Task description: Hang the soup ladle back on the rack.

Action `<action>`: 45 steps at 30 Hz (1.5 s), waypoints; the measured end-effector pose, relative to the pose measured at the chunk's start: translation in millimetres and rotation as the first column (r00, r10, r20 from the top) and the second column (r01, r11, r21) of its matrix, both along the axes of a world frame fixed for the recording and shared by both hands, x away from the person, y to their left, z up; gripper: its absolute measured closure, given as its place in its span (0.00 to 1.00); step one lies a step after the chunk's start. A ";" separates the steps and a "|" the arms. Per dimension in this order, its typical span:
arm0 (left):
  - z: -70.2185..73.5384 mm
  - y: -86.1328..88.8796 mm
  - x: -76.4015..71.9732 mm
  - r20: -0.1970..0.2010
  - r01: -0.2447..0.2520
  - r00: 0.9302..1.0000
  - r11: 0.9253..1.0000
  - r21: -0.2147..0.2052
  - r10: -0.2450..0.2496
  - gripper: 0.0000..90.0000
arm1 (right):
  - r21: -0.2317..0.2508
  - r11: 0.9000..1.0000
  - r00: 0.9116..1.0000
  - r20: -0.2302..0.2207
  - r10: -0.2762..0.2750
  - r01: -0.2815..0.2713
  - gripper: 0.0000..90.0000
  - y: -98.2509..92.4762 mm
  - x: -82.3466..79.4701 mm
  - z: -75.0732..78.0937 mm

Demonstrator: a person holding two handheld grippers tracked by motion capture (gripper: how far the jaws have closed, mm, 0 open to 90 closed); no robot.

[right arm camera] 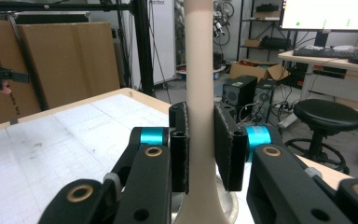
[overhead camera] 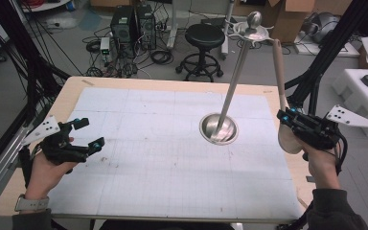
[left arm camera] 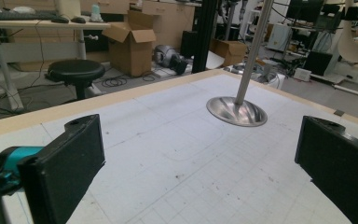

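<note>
Workshop floor with cables, computer towers and a black stool point(overhead camera: 204, 36) lies beyond a wooden table point(overhead camera: 72, 88) covered by a white gridded mat point(overhead camera: 163, 158). Near the mat's right-centre stands a metal stand point(overhead camera: 219, 128): a round polished base carries a slanting rod that rises to a small dish and a ball at the top. At the table's right edge the right gripper point(overhead camera: 287, 119) holds a beige spoon-like utensil point(overhead camera: 279, 72), whose long handle points up and whose broad bowl end hangs just below the gripper, clear of the mat. From the right gripper view, the two black pads press against the handle point(right arm camera: 199, 93) from either side, pinching it upright. At the left edge the left gripper point(overhead camera: 90, 132) rests low over the mat in the person's hand, with its fingers point(left arm camera: 65, 163) spread wide and nothing between them; the stand's base point(left arm camera: 237, 111) lies well ahead of it
</note>
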State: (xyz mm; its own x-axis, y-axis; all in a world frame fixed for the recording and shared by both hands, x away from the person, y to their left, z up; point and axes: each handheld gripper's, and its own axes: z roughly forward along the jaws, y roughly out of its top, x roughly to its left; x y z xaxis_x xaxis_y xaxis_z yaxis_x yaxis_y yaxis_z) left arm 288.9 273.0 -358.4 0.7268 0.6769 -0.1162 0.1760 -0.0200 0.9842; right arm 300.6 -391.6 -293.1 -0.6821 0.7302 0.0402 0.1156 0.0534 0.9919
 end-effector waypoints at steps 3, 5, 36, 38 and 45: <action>-0.2 -0.3 0.1 -0.001 -0.001 1.000 1.000 -0.001 0.001 0.02 | 0.002 1.000 1.000 0.004 -0.008 0.008 0.86 -3.4 1.2 1.7; -0.1 0.4 0.1 -0.001 -0.002 1.000 1.000 0.000 0.002 0.02 | 0.007 1.000 1.000 0.006 -0.009 0.009 0.86 -5.4 2.4 2.4; -2.8 1.6 0.9 -0.009 -0.007 1.000 1.000 -0.005 0.007 0.02 | 0.007 1.000 1.000 -0.020 0.024 -0.024 0.86 0.5 14.9 -0.2; -2.9 1.6 1.1 -0.009 -0.007 1.000 1.000 -0.002 0.007 0.02 | 0.005 1.000 0.999 -0.021 0.029 -0.029 0.86 1.4 16.2 -0.8; -2.8 1.6 1.0 -0.009 -0.006 1.000 1.000 0.000 0.006 0.02 | -0.010 0.999 0.999 -0.028 0.037 -0.037 0.86 7.3 20.7 -3.6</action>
